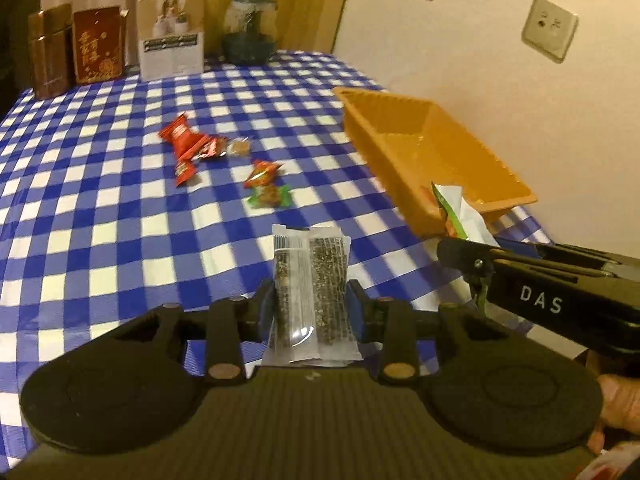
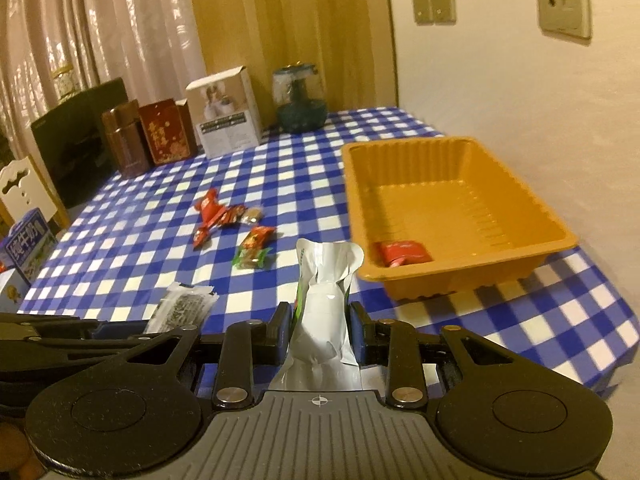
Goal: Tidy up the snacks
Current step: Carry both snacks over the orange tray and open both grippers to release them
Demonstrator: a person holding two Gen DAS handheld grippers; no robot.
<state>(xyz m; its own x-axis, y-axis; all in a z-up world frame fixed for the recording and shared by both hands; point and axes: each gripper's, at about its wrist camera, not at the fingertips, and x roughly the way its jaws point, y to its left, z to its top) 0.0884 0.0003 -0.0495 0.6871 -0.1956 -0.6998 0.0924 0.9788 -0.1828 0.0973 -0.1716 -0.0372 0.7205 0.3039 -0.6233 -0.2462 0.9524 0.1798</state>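
My left gripper (image 1: 310, 304) is shut on a clear packet of dark seaweed snack (image 1: 310, 284), held above the checked tablecloth. My right gripper (image 2: 320, 320) is shut on a silver and green snack pouch (image 2: 326, 292), also lifted off the table. In the left wrist view that pouch (image 1: 452, 208) shows in front of the orange tray (image 1: 400, 160), and in the right wrist view the seaweed packet (image 2: 180, 308) shows at the left. The orange tray (image 2: 472, 152) stands to the right by the wall with one red packet (image 2: 404, 252) in its near corner. Red packets (image 2: 216, 216) and small wrapped sweets (image 2: 254, 250) lie mid-table.
Brown and red boxes (image 2: 148, 140), a white carton (image 2: 226, 116) and a dark glass jar (image 2: 300, 100) line the far edge of the table. A milk carton (image 2: 26, 244) and a chair back stand at the left. The wall with sockets runs close along the right.
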